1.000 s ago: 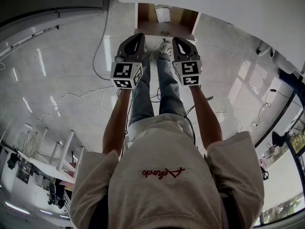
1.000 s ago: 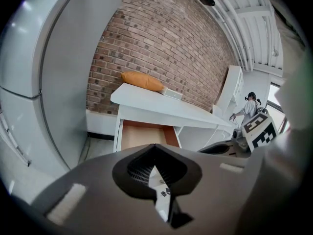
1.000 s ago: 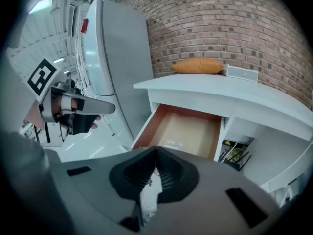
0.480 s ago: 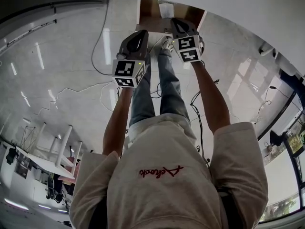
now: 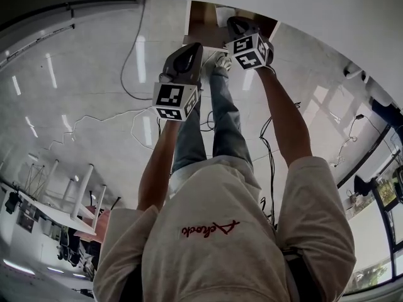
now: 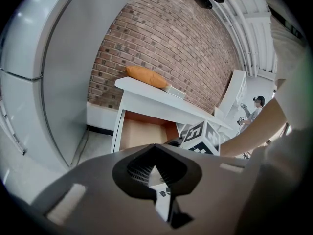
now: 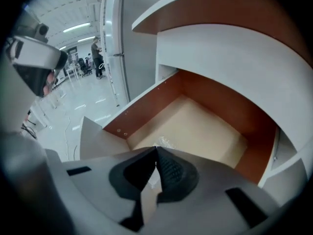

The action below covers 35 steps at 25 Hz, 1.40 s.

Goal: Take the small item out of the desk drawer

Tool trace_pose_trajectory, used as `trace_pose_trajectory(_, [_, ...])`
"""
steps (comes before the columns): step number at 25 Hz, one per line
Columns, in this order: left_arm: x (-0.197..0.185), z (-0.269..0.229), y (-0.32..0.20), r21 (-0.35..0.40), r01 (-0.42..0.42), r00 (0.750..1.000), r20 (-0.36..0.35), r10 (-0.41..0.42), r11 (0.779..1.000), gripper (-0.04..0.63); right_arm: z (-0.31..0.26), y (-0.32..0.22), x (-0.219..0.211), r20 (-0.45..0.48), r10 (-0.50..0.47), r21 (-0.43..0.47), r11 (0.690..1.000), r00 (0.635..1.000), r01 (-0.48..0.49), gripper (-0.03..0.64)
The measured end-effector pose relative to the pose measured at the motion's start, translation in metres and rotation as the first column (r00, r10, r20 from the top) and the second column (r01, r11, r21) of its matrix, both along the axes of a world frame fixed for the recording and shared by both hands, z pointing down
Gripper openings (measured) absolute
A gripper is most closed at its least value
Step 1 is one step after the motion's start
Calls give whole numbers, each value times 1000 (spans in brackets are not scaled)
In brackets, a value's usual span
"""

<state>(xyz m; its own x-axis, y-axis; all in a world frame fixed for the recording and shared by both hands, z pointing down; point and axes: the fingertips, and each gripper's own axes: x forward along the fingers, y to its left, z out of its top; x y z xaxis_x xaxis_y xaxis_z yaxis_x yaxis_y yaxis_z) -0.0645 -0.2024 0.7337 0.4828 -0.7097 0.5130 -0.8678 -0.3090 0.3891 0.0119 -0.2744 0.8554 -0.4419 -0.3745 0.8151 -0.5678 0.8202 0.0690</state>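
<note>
The open desk drawer (image 5: 203, 24) has brown walls and a pale floor (image 7: 205, 131). A small clear packet (image 7: 165, 142) lies on that floor near the front wall, just ahead of my right gripper's tips. My right gripper (image 7: 156, 149) is shut and empty, pointing down into the drawer; in the head view the right gripper (image 5: 236, 24) reaches over the drawer's front edge. My left gripper (image 5: 192, 48) hangs in front of the drawer, outside it. In the left gripper view the left gripper (image 6: 155, 147) is shut with nothing held, and the drawer (image 6: 142, 133) lies beyond it.
An orange cushion (image 6: 145, 76) lies on the white desk top (image 6: 146, 91). A tall grey cabinet (image 6: 73, 72) stands left of the desk, before a brick wall (image 6: 176, 43). Cables (image 5: 132, 93) run over the glossy floor. The person's shoes (image 5: 220, 61) stand below the drawer.
My right gripper has moved forward and down from beside the left one into the drawer, rolling as it went. The left gripper has stayed nearly in place.
</note>
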Motion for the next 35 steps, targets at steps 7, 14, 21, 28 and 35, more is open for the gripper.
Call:
trace_pose_trajectory(7, [-3, 7, -2, -6, 1, 1000, -4, -1, 1000, 8, 25, -18, -6, -184, -191, 60, 977, 964, 206, 12])
trace_pose_trajectory(14, [6, 13, 5, -21, -16, 1000, -16, 15, 1000, 8, 47, -21, -5, -265, -285, 30, 953, 921, 303, 86])
trace_pose_trajectory(21, [9, 11, 3, -15, -18, 999, -27, 17, 1000, 8, 62, -30, -2, -307, -290, 11, 951, 906, 308, 202])
trace_pose_trajectory(28, [3, 12, 7, -20, -17, 999, -27, 17, 1000, 8, 76, -38, 4, -321, -279, -28, 958, 905, 286, 204])
trace_pose_trajectory(35, [-2, 17, 8, -30, -13, 1000, -26, 12, 999, 8, 75, -33, 3, -328, -291, -21, 953, 899, 301, 30])
